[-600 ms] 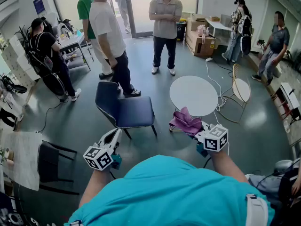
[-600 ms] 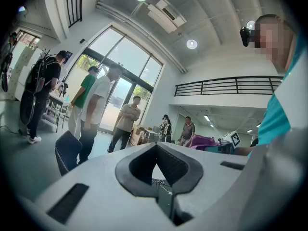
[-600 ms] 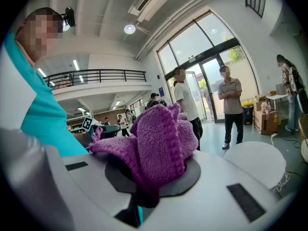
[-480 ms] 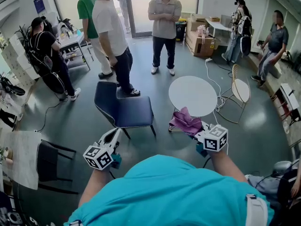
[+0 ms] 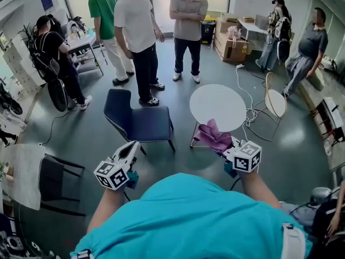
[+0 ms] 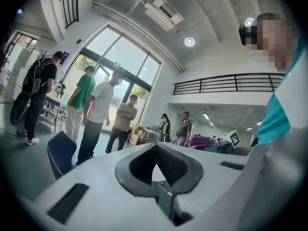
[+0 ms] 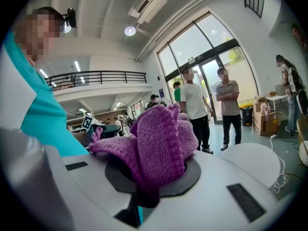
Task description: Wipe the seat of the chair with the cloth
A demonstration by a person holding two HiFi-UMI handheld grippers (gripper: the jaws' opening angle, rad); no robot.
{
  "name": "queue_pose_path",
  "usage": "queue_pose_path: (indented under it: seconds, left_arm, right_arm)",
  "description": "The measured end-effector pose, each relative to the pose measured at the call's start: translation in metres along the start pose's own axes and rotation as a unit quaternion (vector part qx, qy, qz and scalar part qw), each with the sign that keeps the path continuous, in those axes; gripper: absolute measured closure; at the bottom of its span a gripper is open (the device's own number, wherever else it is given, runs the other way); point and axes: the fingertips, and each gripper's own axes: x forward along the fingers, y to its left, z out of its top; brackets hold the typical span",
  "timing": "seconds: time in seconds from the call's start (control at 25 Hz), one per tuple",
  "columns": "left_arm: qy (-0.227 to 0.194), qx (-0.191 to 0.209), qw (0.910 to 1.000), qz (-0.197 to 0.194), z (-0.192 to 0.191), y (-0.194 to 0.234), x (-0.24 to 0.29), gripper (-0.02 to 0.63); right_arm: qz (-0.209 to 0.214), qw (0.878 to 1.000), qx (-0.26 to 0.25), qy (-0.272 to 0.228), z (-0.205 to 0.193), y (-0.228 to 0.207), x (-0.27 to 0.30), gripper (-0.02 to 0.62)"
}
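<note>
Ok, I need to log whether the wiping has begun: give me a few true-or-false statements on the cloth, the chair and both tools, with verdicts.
1. The right tool is shut on the purple cloth. True.
2. The cloth lies on the seat of the blue chair. False: the right tool holds it in the air, apart from the chair.
3. The left tool grips the chair's back. False: it is shut on nothing and is apart from the chair.
4. A round white table stands beside the chair. True.
</note>
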Motion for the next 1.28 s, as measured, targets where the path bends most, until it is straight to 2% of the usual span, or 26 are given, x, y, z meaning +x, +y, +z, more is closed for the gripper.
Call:
queue_pose_path:
  seconds: [0.32, 0.6, 0.8, 1.0, 1.28]
  left_arm:
    - [0.007, 0.000, 1.0000, -0.003, -0.016, -0.049, 0.036, 0.603]
    - [0.017, -0.004, 0.9998, 0.002, -0.014, -0.074, 0.056, 0.603]
    - [0.027, -0.002, 0.9996, -0.004, -0.028, -0.087, 0.071, 0.603]
    - [0.032, -0.010, 0.9994, 0.001, -0.033, -0.072, 0.076, 0.603]
    - [0.035, -0.025, 0.9989, -0.017, -0.028, -0.013, 0.091, 0.603]
  right_arm:
    - [0.014, 1.000, 0.013, -0.008, -0.008, -0.031, -0.046, 0.538]
    - [0.032, 0.999, 0.014, 0.002, -0.005, -0.041, -0.069, 0.537]
    - [0.034, 0.999, 0.019, 0.008, -0.019, -0.057, -0.079, 0.537]
    - [0.034, 0.999, 0.029, 0.018, -0.027, -0.065, -0.067, 0.536]
    - [0.021, 0.999, 0.029, 0.031, -0.021, -0.073, -0.009, 0.535]
